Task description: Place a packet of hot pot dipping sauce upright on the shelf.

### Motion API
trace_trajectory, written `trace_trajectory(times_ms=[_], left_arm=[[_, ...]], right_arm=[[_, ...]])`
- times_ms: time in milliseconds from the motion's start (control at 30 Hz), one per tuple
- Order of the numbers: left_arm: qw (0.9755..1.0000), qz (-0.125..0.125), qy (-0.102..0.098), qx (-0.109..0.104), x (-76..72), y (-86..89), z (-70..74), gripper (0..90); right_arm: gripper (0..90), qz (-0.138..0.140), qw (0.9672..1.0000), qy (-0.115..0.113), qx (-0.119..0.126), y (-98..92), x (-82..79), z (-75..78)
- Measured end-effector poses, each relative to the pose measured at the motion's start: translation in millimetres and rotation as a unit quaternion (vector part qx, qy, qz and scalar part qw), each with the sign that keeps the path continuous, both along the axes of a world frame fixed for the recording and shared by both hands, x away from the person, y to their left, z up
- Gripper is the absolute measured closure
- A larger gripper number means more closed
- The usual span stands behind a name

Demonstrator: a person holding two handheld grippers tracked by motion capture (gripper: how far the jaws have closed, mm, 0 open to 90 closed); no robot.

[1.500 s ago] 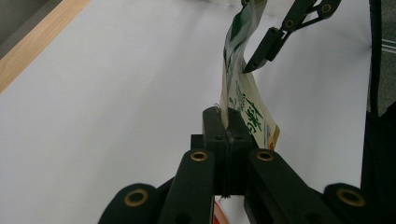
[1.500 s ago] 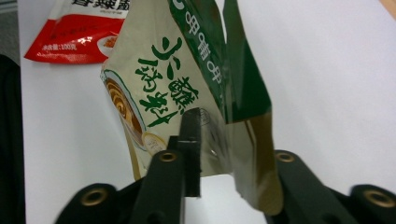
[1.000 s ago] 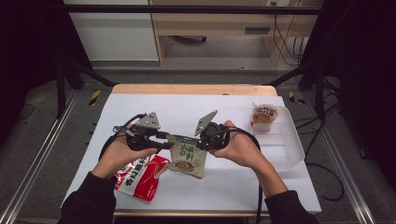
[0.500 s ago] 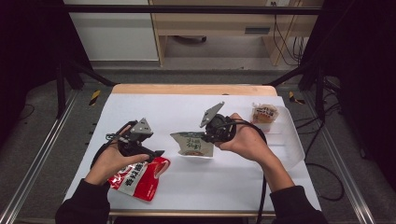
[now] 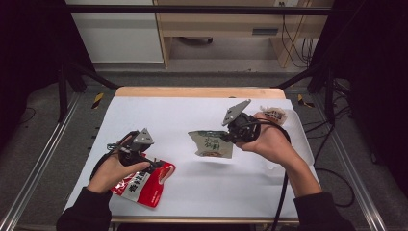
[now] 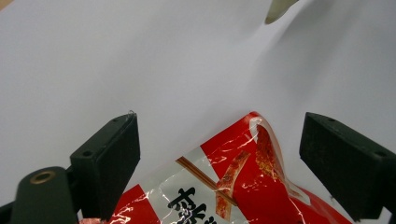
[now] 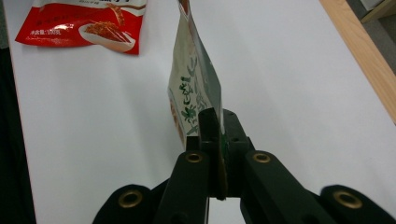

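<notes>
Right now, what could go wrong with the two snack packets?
The right gripper pinches the green packet only at one edge, above the table; it may slip and drop. The left gripper, jaws just opened, straddles the crinkled red packet; closing could crush it or catch only loose foil.

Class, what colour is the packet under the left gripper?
Red with white, clearest in the left gripper view.

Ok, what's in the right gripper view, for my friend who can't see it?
The right gripper pinches a green and cream snack packet by its edge, above a white table. A red snack packet lies farther off.
</notes>
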State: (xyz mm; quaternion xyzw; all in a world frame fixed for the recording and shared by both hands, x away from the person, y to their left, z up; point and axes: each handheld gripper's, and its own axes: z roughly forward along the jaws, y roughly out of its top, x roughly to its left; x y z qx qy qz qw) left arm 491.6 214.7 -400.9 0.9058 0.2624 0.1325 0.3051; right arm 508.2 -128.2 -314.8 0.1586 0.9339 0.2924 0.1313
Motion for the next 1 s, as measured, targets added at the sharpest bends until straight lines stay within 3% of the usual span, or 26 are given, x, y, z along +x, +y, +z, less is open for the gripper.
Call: trace_trajectory(times_ms=[567,733,1000], left_arm=[[0.9997,0.020,0.014,-0.006,0.7,15.4,-3.9,10.8],[0.9995,0.027,0.014,0.007,-0.1,18.4,-6.0,10.8],[0.9991,0.041,0.013,-0.001,1.2,25.3,-4.8,10.8]], right_arm=[[90.0,-0.025,0.9991,-0.033,0.014,-45.3,-5.1,42.3],[90.0,-0.037,0.9984,-0.040,0.013,-59.1,-6.7,50.6],[90.0,-0.057,0.9967,-0.054,0.018,-86.2,-10.3,59.4]])
